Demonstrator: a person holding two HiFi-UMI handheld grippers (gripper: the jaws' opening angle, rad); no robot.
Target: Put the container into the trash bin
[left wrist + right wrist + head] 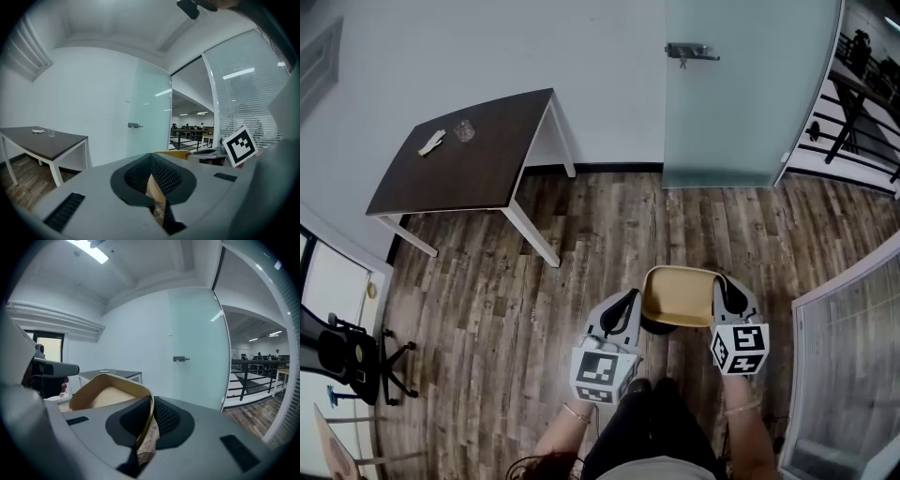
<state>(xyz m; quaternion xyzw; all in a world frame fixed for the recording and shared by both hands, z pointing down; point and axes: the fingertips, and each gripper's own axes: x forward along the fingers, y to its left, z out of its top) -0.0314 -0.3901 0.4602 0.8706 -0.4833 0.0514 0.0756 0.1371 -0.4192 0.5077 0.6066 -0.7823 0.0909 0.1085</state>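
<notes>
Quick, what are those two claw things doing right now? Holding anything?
Left gripper: closed on the left rim of the tan container.
Right gripper: closed on the container's right rim.

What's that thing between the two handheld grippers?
A tan container. The head view shows it spanning the gap, with the left gripper pinching one rim and the right gripper pinching the opposite rim.

The container (678, 295) is a shallow tan tray with rounded corners, paler inside. It sits open side up and roughly level, near the person. The left gripper (628, 302) pinches its left rim and the right gripper (727, 292) its right rim.
</notes>
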